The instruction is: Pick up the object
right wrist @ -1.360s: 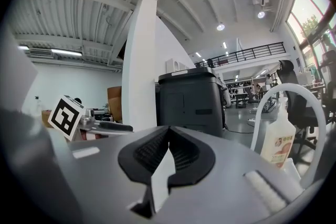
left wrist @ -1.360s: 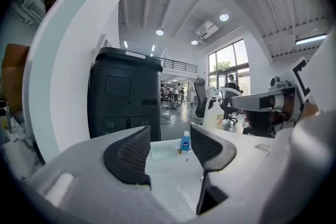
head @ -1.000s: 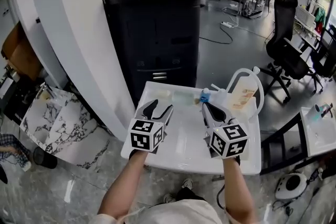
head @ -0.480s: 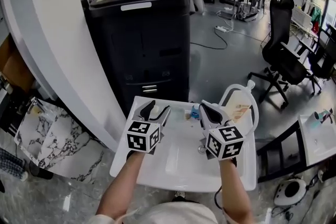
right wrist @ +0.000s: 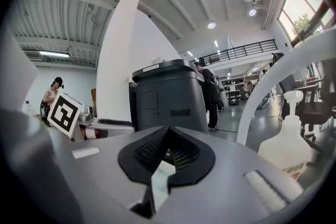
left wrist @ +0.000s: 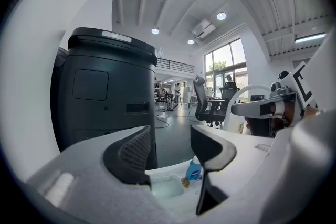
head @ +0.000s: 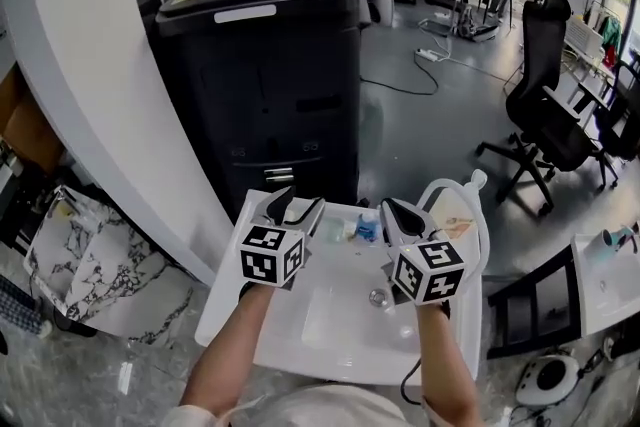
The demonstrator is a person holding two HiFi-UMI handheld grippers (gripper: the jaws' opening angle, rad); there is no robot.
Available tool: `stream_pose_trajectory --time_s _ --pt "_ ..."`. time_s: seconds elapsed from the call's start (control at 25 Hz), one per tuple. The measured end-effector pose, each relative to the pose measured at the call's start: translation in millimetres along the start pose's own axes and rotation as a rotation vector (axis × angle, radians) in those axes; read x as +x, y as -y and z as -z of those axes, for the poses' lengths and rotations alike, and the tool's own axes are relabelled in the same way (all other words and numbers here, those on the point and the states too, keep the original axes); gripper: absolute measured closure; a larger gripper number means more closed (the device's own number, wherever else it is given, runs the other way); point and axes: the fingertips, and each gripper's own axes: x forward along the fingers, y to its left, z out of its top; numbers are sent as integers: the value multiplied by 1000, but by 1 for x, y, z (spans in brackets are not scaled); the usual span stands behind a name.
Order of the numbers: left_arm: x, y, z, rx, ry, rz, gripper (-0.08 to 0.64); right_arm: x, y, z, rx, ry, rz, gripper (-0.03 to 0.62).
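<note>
Small blue bottle [head: 368,229] at the table's [head: 250,315] far edge, both claws held short of it.
The bottle seems to stand upright, long axis vertical and cap up, though it shows very small; a clear tub [head: 333,230] sits just beside it. The left claw [head: 297,203] is spread, nothing between its jaws, with bottle and tub showing beyond the gap. The right claw [head: 398,211] is pressed together, empty, near a white spray jug [head: 455,215].

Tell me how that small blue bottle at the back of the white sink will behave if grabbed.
The small blue bottle stands upright and looks narrow, so a sideways nudge would probably tip it. It seems plastic and small, so it is likely light. Its smooth sides may slip when squeezed.
</note>
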Motion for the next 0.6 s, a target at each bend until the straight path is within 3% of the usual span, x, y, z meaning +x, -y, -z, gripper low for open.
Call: stream_pose_trajectory --time_s 0.6 --pt "8 -4 -10 18 4 -39 316 9 12 -1 11 -6 -39 591"
